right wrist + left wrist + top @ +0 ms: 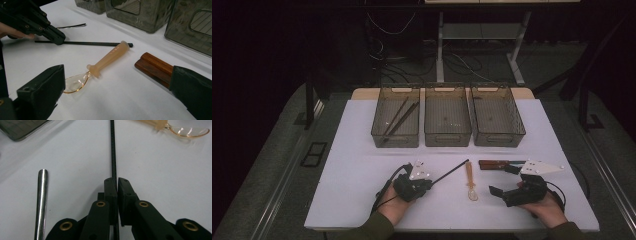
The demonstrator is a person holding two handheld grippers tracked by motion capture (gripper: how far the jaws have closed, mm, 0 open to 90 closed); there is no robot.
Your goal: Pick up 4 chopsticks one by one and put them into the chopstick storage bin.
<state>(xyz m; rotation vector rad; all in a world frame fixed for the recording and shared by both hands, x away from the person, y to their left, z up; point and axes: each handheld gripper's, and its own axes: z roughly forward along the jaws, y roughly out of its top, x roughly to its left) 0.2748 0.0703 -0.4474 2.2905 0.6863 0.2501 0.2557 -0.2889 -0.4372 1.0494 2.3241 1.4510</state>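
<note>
Left tongs clamped on black chopstick near its end, just left of the spoon; thin, stiff, light (may pivot). Right tongs apart, right of spoon.

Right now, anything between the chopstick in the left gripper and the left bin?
Nothing visible. The left gripper is shut on the black chopstick, and bare table lies between it and the left bin. The spoon lies off to the right.

A matt black chopstick is lying on the smooth white table — beside it, a glossy translucent amber plastic spoon and polished wooden handles.
</note>
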